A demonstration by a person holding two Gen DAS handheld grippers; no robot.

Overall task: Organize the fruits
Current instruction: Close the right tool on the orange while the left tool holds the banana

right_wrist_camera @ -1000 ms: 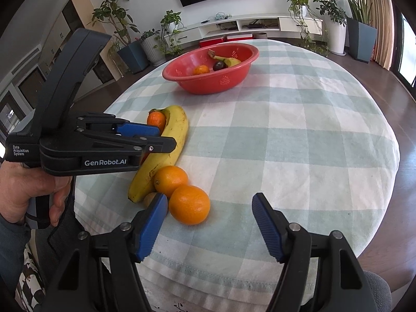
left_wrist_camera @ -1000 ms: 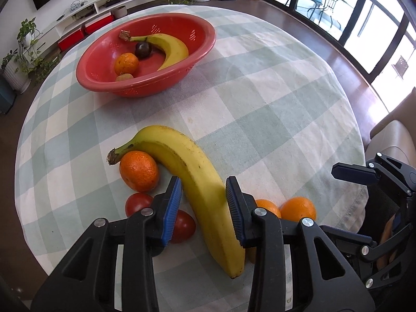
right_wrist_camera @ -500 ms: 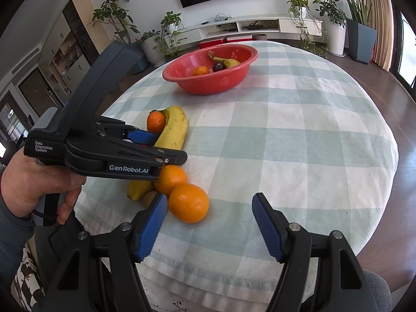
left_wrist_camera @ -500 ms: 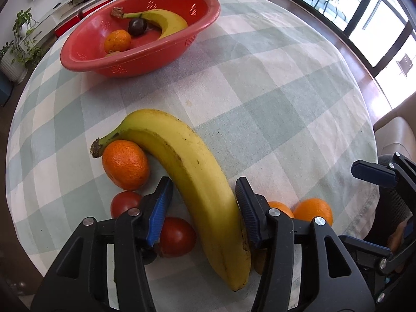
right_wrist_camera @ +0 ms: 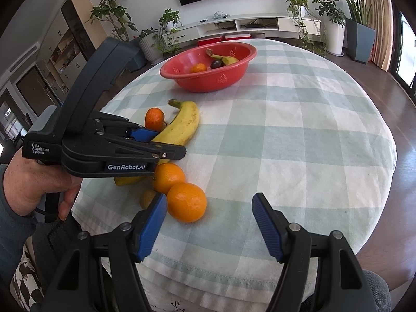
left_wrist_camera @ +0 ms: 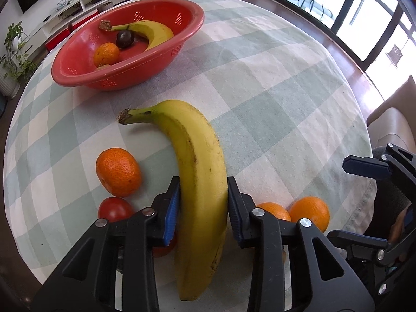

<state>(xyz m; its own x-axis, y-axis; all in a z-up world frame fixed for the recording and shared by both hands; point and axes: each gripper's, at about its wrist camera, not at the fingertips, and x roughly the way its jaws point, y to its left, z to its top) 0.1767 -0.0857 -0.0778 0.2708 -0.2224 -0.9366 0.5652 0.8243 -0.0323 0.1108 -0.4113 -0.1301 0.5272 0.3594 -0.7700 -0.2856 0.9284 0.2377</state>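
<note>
A long yellow banana (left_wrist_camera: 197, 156) lies on the checked tablecloth, its stem end pointing toward the red bowl (left_wrist_camera: 192, 23). My left gripper (left_wrist_camera: 203, 182) straddles its middle; the jaws are closing and both blue pads press its sides. The right wrist view shows the same grip (right_wrist_camera: 166, 144) on the banana (right_wrist_camera: 186, 124). My right gripper (right_wrist_camera: 209, 200) hovers open near the table's front edge, with an orange (right_wrist_camera: 186, 205) just beside its left finger. The bowl holds another banana, a mandarin and a dark plum.
Loose fruit surrounds the banana: a mandarin (left_wrist_camera: 118, 171) and a tomato (left_wrist_camera: 115, 209) on its left, two oranges (left_wrist_camera: 308, 212) on its right. A second tomato is partly hidden under my left finger. The round table's edge (right_wrist_camera: 234, 273) runs close below my right gripper.
The left jaws widened around the banana, then closed onto it. The banana's stem end has swung away from the mandarin. The right gripper has not moved.
</note>
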